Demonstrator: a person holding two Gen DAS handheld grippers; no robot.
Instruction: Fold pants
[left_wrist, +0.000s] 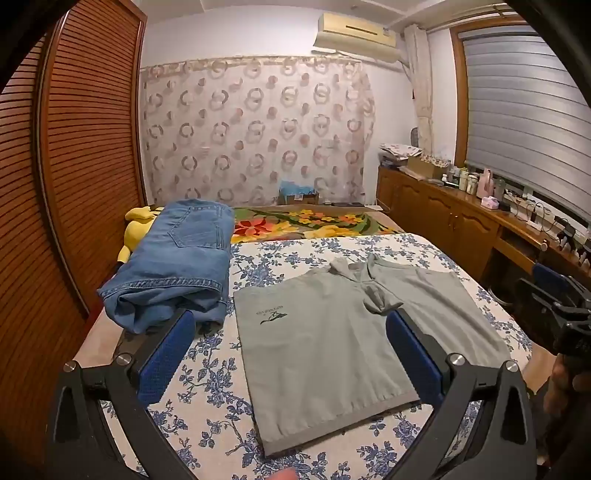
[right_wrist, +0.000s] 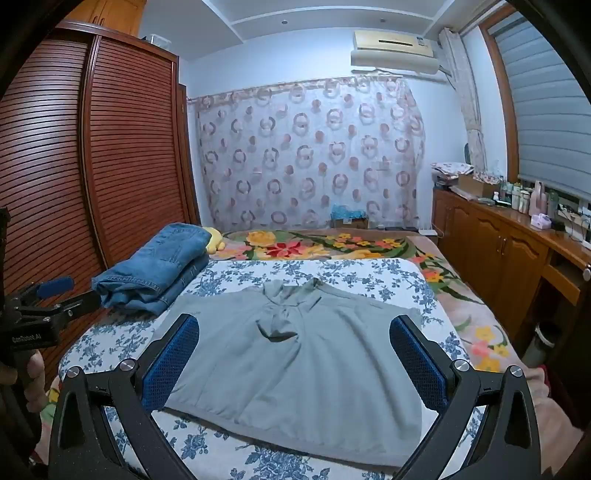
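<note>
Folded blue jeans (left_wrist: 173, 258) lie at the left edge of the bed, also in the right wrist view (right_wrist: 155, 273). A grey polo shirt (left_wrist: 332, 339) lies spread flat on the floral sheet, one sleeve folded in; it also shows in the right wrist view (right_wrist: 295, 354). My left gripper (left_wrist: 290, 354) is open and empty, hovering over the shirt's near left part, just right of the jeans. My right gripper (right_wrist: 293, 362) is open and empty above the shirt's middle. The left gripper also shows at the left of the right wrist view (right_wrist: 55, 295).
The bed has a blue floral sheet (left_wrist: 221, 369) and a bright flower blanket (left_wrist: 310, 221) beyond. A yellow plush toy (left_wrist: 136, 229) lies behind the jeans. A slatted wooden wardrobe (left_wrist: 74, 166) stands left. A wooden cabinet (left_wrist: 461, 218) with bottles runs along the right.
</note>
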